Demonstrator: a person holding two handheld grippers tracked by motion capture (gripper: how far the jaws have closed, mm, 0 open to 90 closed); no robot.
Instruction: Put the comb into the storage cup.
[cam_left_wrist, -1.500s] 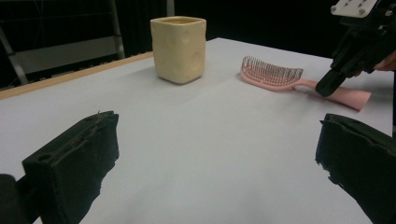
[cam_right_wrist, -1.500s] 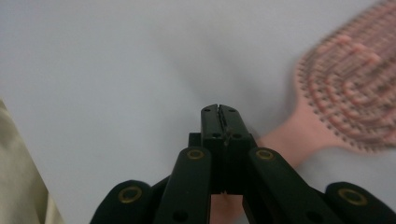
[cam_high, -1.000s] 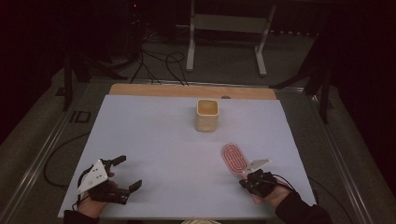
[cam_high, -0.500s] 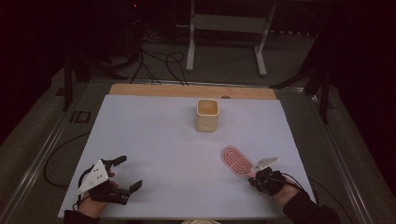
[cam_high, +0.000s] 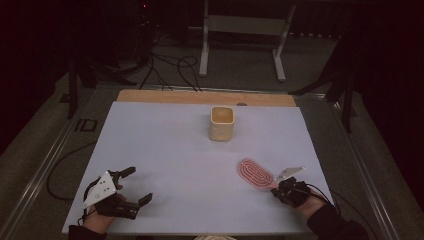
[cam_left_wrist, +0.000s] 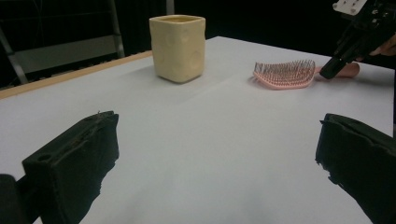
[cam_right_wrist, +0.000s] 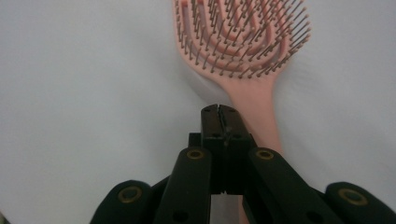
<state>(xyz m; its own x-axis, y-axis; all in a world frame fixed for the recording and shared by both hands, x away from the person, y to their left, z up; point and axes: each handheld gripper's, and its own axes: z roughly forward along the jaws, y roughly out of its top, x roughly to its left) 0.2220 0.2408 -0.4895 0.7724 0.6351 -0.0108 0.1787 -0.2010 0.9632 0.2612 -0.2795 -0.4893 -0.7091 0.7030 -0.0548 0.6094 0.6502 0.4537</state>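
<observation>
A pink hairbrush (cam_high: 255, 173) lies bristles up on the white table at the front right, handle toward the person. My right gripper (cam_high: 277, 188) is at the handle end with its jaws pressed together. In the right gripper view the shut tips (cam_right_wrist: 219, 111) hover over the left side of the handle, and the brush head (cam_right_wrist: 238, 37) spreads beyond them. Nothing sits between the jaws. My left gripper (cam_high: 139, 184) rests at the front left, open and empty. Its view (cam_left_wrist: 219, 123) looks over the table at the brush (cam_left_wrist: 285, 74) and the right gripper (cam_left_wrist: 327, 72).
A cream square cup (cam_high: 221, 123) stands upright at the middle back of the table, also in the left gripper view (cam_left_wrist: 178, 46). A wooden strip (cam_high: 165, 97) runs along the far edge. Beyond it, a metal stand (cam_high: 240, 30) and cables (cam_high: 170, 65) are on the floor.
My right gripper has slid a little to the right along the front of the table, staying shut. The brush lies about where it was. The left gripper has not moved.
</observation>
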